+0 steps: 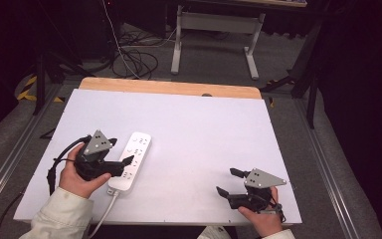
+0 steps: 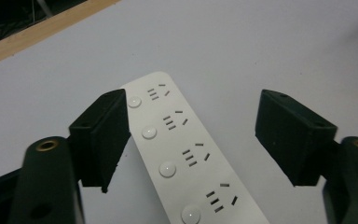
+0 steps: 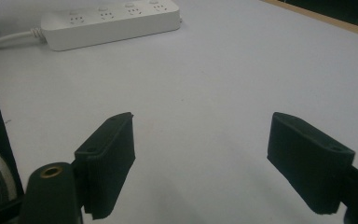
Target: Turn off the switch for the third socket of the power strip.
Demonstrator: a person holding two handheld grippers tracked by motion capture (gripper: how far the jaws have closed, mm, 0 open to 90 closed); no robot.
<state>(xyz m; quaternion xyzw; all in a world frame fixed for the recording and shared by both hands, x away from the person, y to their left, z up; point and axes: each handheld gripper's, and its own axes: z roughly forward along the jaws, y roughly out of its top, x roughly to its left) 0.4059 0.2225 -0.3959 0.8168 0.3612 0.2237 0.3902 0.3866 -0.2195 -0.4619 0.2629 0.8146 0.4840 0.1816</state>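
A white power strip (image 1: 131,162) lies flat at the table's front left, with its white cord (image 1: 104,211) running off the front edge. My left gripper (image 1: 121,152) hovers open over the strip's near half. In the left gripper view the strip (image 2: 186,149) runs diagonally between the jaws, its sockets and round buttons facing up; the left gripper (image 2: 192,95) touches nothing. My right gripper (image 1: 229,181) is open at the front right over bare table. In the right gripper view the right gripper (image 3: 200,119) holds nothing, and the strip (image 3: 112,21) lies far off.
The white table top (image 1: 194,129) has a wooden strip (image 1: 169,88) along its far edge. Beyond it are loose cables (image 1: 134,62) on the floor and the legs of another table (image 1: 214,30). Metal rails (image 1: 323,164) run beside the table.
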